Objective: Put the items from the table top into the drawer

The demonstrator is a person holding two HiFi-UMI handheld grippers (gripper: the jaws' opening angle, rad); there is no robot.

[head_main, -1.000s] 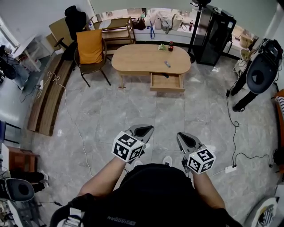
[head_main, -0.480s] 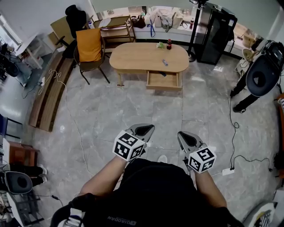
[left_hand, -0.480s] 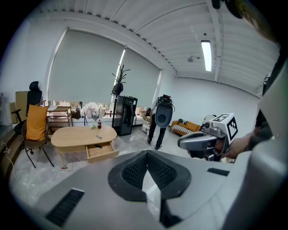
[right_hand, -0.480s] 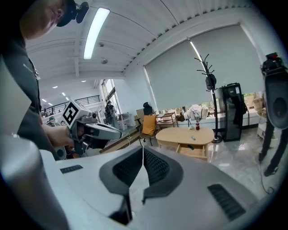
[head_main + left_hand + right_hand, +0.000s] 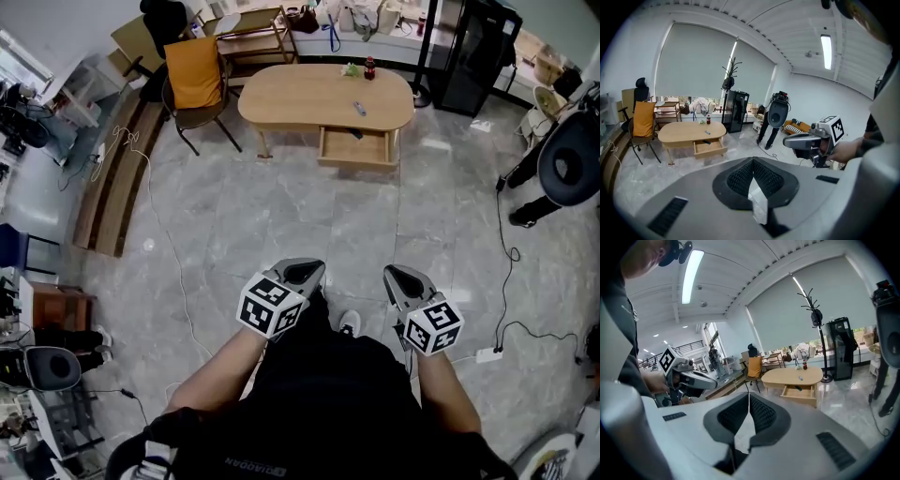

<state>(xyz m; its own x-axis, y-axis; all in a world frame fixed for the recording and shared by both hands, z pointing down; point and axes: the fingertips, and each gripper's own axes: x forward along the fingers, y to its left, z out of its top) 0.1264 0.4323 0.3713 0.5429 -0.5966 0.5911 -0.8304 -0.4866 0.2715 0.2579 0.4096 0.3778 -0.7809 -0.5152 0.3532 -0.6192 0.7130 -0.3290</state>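
The oval wooden table (image 5: 300, 98) stands far ahead across the floor, its drawer (image 5: 356, 148) pulled open with a dark item (image 5: 353, 134) inside. On the top are a red-capped bottle (image 5: 369, 67), a green thing (image 5: 351, 68) and a small remote-like item (image 5: 359, 109). My left gripper (image 5: 298, 274) and right gripper (image 5: 399, 277) are held side by side close to my body, both shut and empty, pointing toward the table. The table (image 5: 691, 131) and the right gripper (image 5: 806, 140) show in the left gripper view. The table (image 5: 792, 376) appears in the right gripper view too.
A chair with an orange cushion (image 5: 192, 73) stands left of the table, and a black cabinet (image 5: 478, 52) to its right. Wooden planks (image 5: 112, 178) lie at the left. Cables (image 5: 511, 253) and a power strip (image 5: 486, 354) cross the marble floor on the right.
The table has slid up and a little to the right in the head view, and more floor shows. Both grippers sit slightly lower in the picture and stay shut.
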